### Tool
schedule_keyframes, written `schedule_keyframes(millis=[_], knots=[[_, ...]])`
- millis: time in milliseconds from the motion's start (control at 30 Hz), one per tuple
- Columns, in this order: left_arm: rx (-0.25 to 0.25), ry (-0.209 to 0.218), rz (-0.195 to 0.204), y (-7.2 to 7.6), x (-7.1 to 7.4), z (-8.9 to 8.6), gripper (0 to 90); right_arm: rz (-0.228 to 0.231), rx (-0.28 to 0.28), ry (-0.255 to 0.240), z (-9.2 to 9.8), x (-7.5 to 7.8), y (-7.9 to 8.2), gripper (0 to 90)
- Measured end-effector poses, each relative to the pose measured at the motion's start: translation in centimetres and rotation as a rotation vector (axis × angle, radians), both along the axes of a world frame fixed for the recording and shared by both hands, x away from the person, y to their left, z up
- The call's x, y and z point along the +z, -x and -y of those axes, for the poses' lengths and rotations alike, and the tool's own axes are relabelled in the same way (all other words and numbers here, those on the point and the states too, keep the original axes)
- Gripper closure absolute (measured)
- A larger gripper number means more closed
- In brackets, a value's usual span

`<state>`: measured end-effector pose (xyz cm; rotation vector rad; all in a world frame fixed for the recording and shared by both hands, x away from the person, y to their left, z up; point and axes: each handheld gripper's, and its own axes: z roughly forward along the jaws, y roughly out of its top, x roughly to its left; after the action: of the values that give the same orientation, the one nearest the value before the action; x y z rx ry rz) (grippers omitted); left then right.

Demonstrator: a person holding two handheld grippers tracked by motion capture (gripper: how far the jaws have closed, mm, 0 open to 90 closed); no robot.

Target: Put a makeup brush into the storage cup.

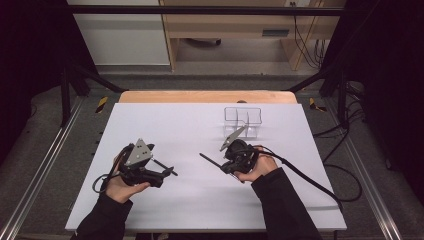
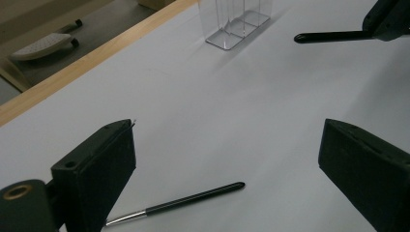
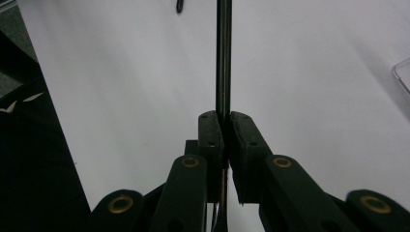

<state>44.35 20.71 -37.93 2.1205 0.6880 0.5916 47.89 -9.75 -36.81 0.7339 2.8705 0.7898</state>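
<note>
Near the middle of the white table (image 1: 165, 210), we hold 2 grippers, and the work in hand looks like gathering slim black pens into the clear divided holder (image 1: 243, 119) that stands at the far side. The right gripper (image 1: 226, 165) has its jaws pinched tight on 1 pen, the held pen (image 1: 209, 161), which juts out level toward the left gripper (image 1: 166, 172). The left gripper stands with its jaws wide and nothing between them. A second pen, the loose pen (image 2: 183, 202), lies flat on the table just below and between those open jaws, silver tip toward us.

We judge the step to be the carry: 1 pen is gripped and lifted, not yet in the holder. The next move calls for swinging the held pen upright and lowering it into 1 of the holder's compartments; we cannot tell which, since the clear walls are hard to read from above. The left gripper would need to drop and close around the loose pen's shaft.

The right gripper view shows the clamp itself, pads (image 3: 211, 140) pressed on the held pen's shaft, which the high view leaves small. The left gripper view gives the loose pen whole, where the high view shows at most a thin dark line, probably its end.
</note>
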Motion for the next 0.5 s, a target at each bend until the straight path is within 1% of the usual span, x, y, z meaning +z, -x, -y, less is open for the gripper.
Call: schedule_keyframes(millis=[100, 233, 267, 400, 500], knots=[[-0.02, -0.016, 0.003, -0.1, 0.0, 0.6, 5.1, -0.01, 0.018, 0.004, -0.3, 0.2, 0.0, 84.3], [-0.042, -0.051, 0.003, -0.1, -0.2, 1.4, 5.1, -0.018, 0.032, 0.009, -0.4, 0.3, 0.0, 84.3], [-0.05, -0.065, 0.006, -0.2, -0.2, 1.5, 5.1, -0.019, 0.037, 0.007, -0.5, 0.3, 0.0, 84.3], [-0.076, -0.075, 0.014, -0.1, -0.2, 2.2, 5.1, -0.026, 0.055, 0.009, -0.7, 0.6, 0.1, 84.2], [-0.093, -0.096, 0.019, 0.0, -0.2, 2.7, 5.1, -0.03, 0.065, 0.014, -0.9, 0.7, 0.2, 84.3]])
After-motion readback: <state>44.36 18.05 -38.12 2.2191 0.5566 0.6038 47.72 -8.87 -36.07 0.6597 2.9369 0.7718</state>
